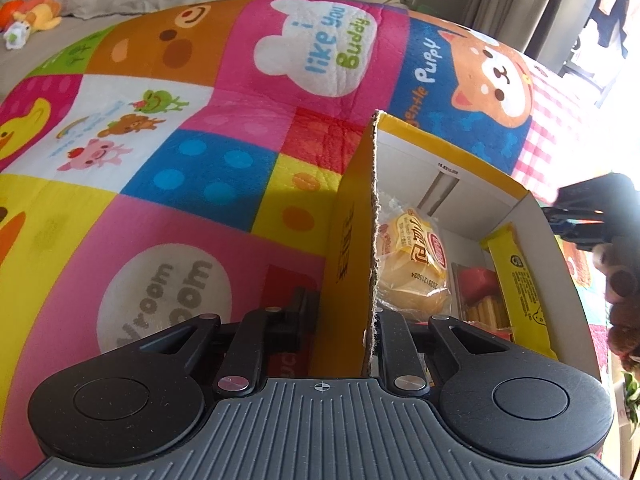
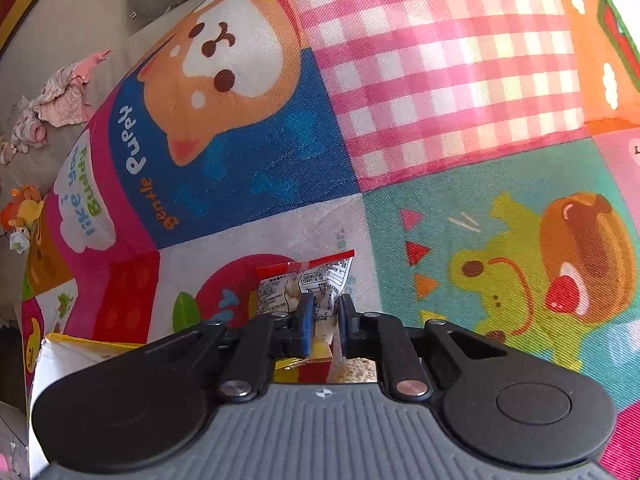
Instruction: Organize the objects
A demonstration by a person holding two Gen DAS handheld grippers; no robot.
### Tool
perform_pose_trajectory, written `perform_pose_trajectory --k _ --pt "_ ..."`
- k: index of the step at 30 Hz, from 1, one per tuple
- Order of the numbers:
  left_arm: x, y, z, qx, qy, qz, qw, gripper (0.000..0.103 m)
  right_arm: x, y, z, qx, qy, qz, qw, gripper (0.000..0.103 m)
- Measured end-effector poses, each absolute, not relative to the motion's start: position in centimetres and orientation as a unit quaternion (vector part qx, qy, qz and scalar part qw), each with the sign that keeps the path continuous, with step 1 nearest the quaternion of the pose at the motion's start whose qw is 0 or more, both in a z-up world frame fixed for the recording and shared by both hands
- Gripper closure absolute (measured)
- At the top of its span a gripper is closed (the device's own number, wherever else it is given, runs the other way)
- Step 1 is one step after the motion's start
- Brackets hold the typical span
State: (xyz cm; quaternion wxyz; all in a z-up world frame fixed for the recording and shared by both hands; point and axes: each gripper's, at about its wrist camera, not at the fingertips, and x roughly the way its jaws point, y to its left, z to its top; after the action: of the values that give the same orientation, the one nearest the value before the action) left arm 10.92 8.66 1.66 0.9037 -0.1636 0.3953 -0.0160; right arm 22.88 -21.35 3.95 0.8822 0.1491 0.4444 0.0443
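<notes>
On the patchwork play mat (image 2: 460, 92), the yellow carton (image 1: 352, 216) stands with its side wall clenched by the left gripper (image 1: 340, 320). Just beside it, the right gripper (image 2: 326, 320) grasps a snack packet (image 2: 316, 280); lift clear of the rim before lowering inside.

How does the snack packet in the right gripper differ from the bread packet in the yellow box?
The snack packet is pinched in the right gripper above the play mat; the bread packet lies in the yellow box, ungripped. The snack packet has a red top edge and printed text; the bread packet is clear, showing a yellow bun. Both are sealed plastic food packs.
</notes>
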Motion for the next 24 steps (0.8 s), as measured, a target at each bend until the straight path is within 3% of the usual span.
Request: perform_pose_trajectory --k 11,18,21,23,24 --pt "10.9 8.7 1.6 -0.161 0.393 -0.023 0.905 0.084 11.4 -25.6 8.4 0.131 0.391 0.055 0.909 0.091" --pt "10.9 8.7 1.6 -0.161 0.392 -0.023 0.905 0.084 1.4 -27.4 7.0 0.122 0.367 -0.002 0.922 0.09" --pt "10.9 8.7 1.6 -0.157 0.393 -0.025 0.906 0.084 -1.1 -27.3 5.7 0.116 0.374 -0.03 0.92 0.078" --pt "10.9 8.7 1.6 -0.158 0.393 -0.024 0.906 0.084 -2.5 -27.2 5.9 0.119 0.361 -0.05 0.924 0.05" --pt "10.9 8.7 1.6 -0.159 0.393 -0.024 0.905 0.084 -3.0 -27.1 6.1 0.13 0.353 -0.049 0.925 0.043"
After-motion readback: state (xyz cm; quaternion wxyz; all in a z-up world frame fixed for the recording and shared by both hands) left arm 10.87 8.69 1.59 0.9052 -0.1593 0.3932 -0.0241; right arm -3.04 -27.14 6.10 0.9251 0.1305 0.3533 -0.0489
